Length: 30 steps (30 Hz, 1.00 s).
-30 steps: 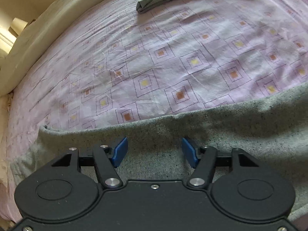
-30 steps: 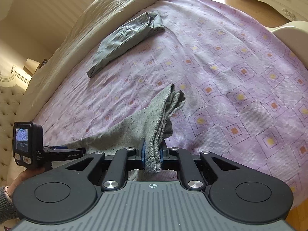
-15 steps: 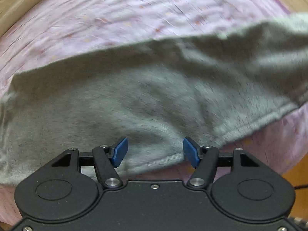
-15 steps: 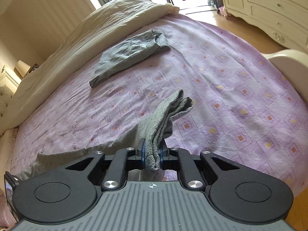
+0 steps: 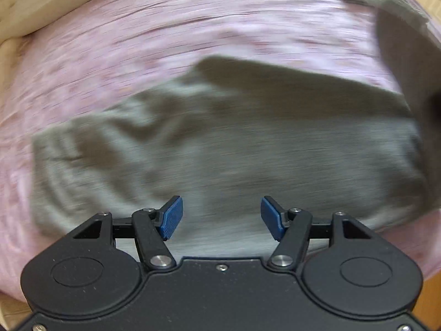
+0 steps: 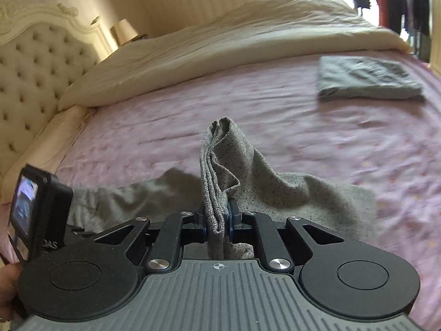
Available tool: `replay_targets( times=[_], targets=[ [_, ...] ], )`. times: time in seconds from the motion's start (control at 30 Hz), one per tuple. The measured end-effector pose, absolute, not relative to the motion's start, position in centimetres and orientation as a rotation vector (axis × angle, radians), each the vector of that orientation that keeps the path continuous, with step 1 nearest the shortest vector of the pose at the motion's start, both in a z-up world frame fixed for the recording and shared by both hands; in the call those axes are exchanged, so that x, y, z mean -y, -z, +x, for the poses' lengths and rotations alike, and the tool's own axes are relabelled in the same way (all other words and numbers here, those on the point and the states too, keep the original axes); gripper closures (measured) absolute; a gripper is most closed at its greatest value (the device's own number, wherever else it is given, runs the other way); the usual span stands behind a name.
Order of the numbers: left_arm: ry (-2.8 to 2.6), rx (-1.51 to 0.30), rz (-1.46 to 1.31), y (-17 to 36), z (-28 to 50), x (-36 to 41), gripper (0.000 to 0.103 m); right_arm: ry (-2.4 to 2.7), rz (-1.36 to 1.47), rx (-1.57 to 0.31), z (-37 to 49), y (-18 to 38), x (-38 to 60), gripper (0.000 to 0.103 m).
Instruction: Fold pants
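My right hand-held gripper [image 6: 217,220] pinches a bunched edge of the gray pants [image 6: 289,193] tight and holds it up. The rest of the pants lies on the pink bed [image 6: 303,127]. My left hand-held gripper [image 5: 221,218] is wide open over the pants, holding nothing.

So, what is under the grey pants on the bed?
The speckled grey knit pants lie on the pink patterned bedsheet. Anything beneath the fabric is hidden.

A folded grey garment [image 6: 366,81] lies on the pink sheet [image 6: 275,115] — ahead-right of the right claw; cream duvet [image 6: 220,47] beyond, tufted headboard [image 6: 35,60] far left.
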State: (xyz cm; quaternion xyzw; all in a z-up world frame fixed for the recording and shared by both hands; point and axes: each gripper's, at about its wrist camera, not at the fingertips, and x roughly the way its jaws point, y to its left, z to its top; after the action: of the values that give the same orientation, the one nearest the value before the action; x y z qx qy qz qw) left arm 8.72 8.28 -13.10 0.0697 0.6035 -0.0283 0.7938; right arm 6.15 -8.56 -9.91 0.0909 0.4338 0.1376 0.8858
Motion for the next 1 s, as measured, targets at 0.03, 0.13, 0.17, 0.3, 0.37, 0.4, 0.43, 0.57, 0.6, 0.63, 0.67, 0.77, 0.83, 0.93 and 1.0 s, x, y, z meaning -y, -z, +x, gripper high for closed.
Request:
replay_targets(
  times=[0.03,0.13,0.17,0.3,0.37,0.4,0.43,0.57,0.6,0.63,0.67,0.77,0.83,0.93,1.0],
  targets=[
    [0.043,-1.296,0.154,13.1,8.8,-9.3,0.037,-0.293,0.165,-0.924,6.6,11.4,7.0,0.090],
    [0.010,-1.292,0.165,12.7,8.9,-11.9,0.037,-0.332,0.191,-1.035,7.9,15.1,4.1,0.083],
    [0.009,-1.287,0.165,12.4,9.0,-12.4,0.037,-0.355,0.211,-1.084,8.1,15.8,3.8,0.078],
    [0.044,-1.239,0.169,11.5,9.2,-12.7,0.037,-0.414,0.266,-1.092,6.5,13.9,5.0,0.070],
    [0.071,-1.210,0.165,10.9,9.6,-12.0,0.037,-0.388,0.291,-1.044,5.4,12.4,6.9,0.065],
    [0.092,-1.199,0.157,10.6,9.7,-11.5,0.037,-0.354,0.303,-1.034,5.0,11.9,8.2,0.064],
    [0.118,-1.189,0.148,10.5,9.9,-10.8,0.037,-0.309,0.311,-1.034,4.6,11.7,9.5,0.064],
    [0.236,-1.196,0.160,11.3,10.1,-6.8,0.037,-0.080,0.276,-1.088,5.2,13.7,14.8,0.068],
    [0.253,-1.207,0.173,11.9,10.0,-5.9,0.036,-0.041,0.263,-1.103,5.2,14.2,16.0,0.072],
    [0.264,-1.225,0.190,12.7,9.7,-5.2,0.036,0.005,0.239,-1.136,5.2,15.0,17.2,0.072],
    [0.264,-1.252,0.213,13.8,9.5,-4.7,0.036,0.044,0.210,-1.176,5.1,15.8,18.1,0.075],
    [0.204,-1.380,0.290,17.3,8.4,-4.5,0.033,0.075,0.169,-1.247,4.6,16.7,20.0,0.098],
    [0.184,-1.375,0.230,17.4,7.7,-5.6,0.033,0.049,0.155,-1.214,4.5,15.6,19.8,0.097],
    [0.145,-1.394,0.181,16.7,7.6,-6.5,0.033,-0.026,0.108,-1.118,5.4,14.0,18.9,0.097],
    [0.110,-1.383,0.175,16.2,7.6,-6.8,0.033,-0.060,0.096,-1.096,7.4,14.2,18.8,0.097]
  ],
)
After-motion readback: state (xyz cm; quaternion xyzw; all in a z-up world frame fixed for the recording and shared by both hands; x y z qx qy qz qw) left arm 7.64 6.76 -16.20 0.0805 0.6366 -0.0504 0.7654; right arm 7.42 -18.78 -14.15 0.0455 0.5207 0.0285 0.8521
